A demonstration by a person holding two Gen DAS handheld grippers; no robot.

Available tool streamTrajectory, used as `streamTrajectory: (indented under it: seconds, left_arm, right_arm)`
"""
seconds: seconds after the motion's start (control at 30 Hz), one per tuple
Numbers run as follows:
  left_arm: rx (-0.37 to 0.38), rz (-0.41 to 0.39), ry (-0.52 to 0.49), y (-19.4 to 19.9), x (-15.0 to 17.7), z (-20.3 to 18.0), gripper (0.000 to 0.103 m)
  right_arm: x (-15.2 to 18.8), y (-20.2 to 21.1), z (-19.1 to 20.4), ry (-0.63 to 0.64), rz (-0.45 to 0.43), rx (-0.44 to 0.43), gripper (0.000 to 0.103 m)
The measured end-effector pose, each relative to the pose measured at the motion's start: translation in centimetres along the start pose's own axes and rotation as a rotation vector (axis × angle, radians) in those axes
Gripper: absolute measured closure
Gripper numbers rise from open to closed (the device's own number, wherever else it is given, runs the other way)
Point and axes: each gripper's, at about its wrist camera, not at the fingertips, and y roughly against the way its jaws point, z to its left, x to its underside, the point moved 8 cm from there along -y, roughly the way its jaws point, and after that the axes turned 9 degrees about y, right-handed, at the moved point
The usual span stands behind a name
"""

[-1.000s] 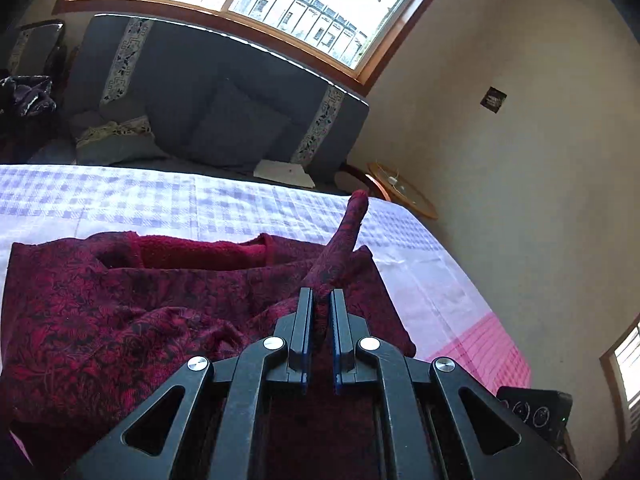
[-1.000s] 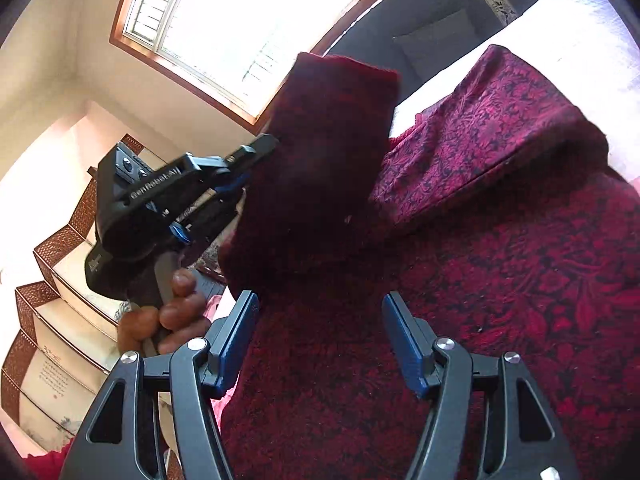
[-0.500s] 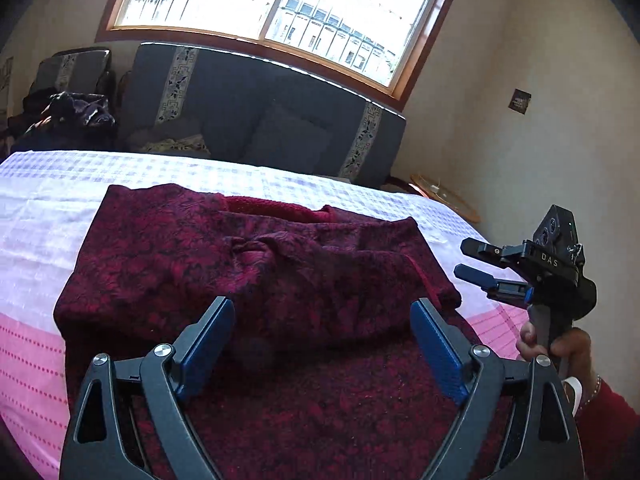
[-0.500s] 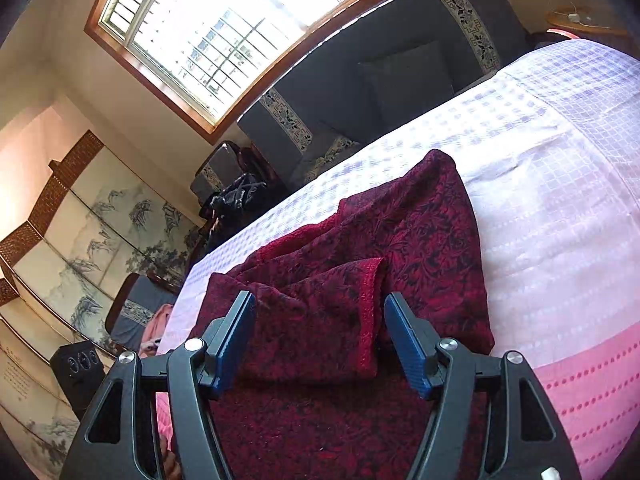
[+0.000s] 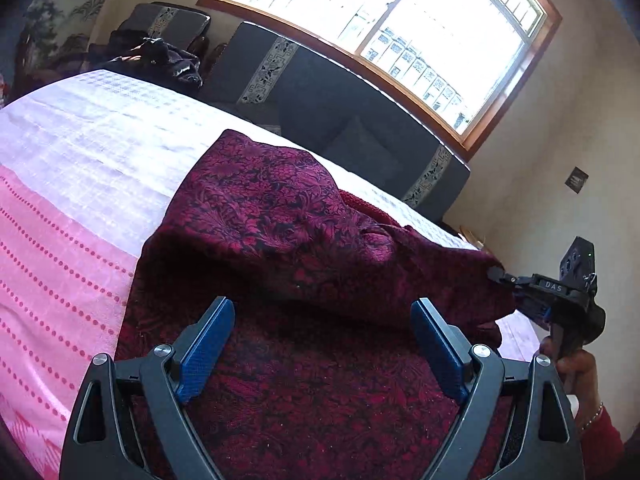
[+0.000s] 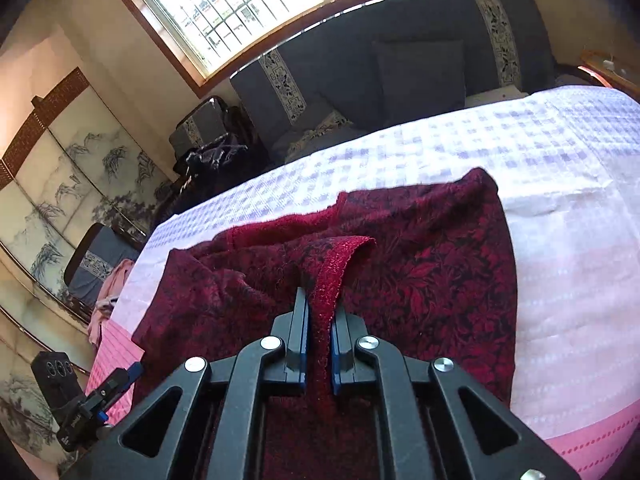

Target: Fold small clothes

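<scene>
Both grippers swapped: left gripper (image 5: 322,354) released, right gripper (image 6: 319,344) clamped garment (image 6: 420,280).

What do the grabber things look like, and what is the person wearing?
Both are black plastic. The left gripper has two angled arms with triangle holes, silver screws and blue textured pads. The right gripper is built the same; white letters "DAS" mark its side. The person's hand shows a red sleeve and a beaded bracelet.
</scene>
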Motion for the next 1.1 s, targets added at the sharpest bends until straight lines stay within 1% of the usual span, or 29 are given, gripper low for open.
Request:
streamTrajectory:
  seconds: [0.07, 0.13, 0.2, 0.27, 0.33, 0.4, 0.53, 0.73, 0.8, 0.87, 0.93, 0.97, 1.03, 1.1]
  left_arm:
    - [-0.001, 0.006, -0.01, 0.0, 0.1, -0.2, 0.013]
    - [-0.01, 0.025, -0.013, -0.5, 0.3, -0.2, 0.013]
    - [-0.014, 0.038, -0.01, -0.8, 0.4, -0.1, 0.013]
    - [-0.022, 0.05, 0.003, -1.0, 0.4, 0.2, 0.013]
    - [-0.032, 0.062, 0.023, -1.4, 0.3, 0.7, 0.013]
    - [-0.034, 0.063, 0.034, -1.4, 0.3, 0.9, 0.013]
    - [-0.058, 0.082, 0.039, -2.0, 0.2, 1.2, 0.013]
    - [-0.052, 0.057, 0.056, -1.3, 0.2, 1.1, 0.013]
    - [-0.032, 0.045, 0.067, -0.5, -0.4, 0.6, 0.013]
    - [0.028, 0.022, 0.069, 0.3, -2.0, -0.7, 0.013]
    - [0.023, -0.032, 0.006, 0.4, -4.4, -2.0, 0.012]
    - [0.014, -0.033, -0.023, -0.4, -5.5, -2.3, 0.012]
    - [0.016, 0.017, -0.043, -3.1, -7.1, -2.2, 0.012]
    - [0.01, 0.058, -0.019, -5.9, -8.2, -1.4, 0.012]
  right_arm:
    - [-2.4, 2.3, -1.2, -0.009, -0.075, 0.023, 0.095]
    - [-3.1, 2.9, -3.2, -0.018, -0.074, 0.065, 0.095]
    - [-2.4, 2.2, -5.2, -0.041, -0.034, 0.081, 0.095]
    - [-0.9, 0.8, -6.5, -0.066, 0.024, 0.078, 0.095]
    - [0.5, -0.2, -7.3, -0.084, 0.048, 0.08, 0.095]
    - [1.4, -1.2, -7.5, -0.121, 0.043, 0.067, 0.095]
    - [1.9, -1.7, -7.8, -0.163, 0.028, 0.026, 0.094]
    - [2.3, -2.9, -7.9, -0.14, 0.045, 0.066, 0.094]
    - [2.1, -2.8, -7.7, -0.129, 0.045, 0.073, 0.094]
    - [2.2, -2.9, -7.7, -0.121, 0.051, 0.069, 0.093]
    - [2.2, -3.0, -7.7, -0.118, 0.057, 0.062, 0.092]
    - [2.3, -3.0, -7.7, -0.118, 0.058, 0.062, 0.092]
    - [2.3, -3.0, -7.7, -0.122, 0.055, 0.063, 0.091]
    - [2.3, -3.0, -7.7, -0.128, 0.05, 0.061, 0.091]
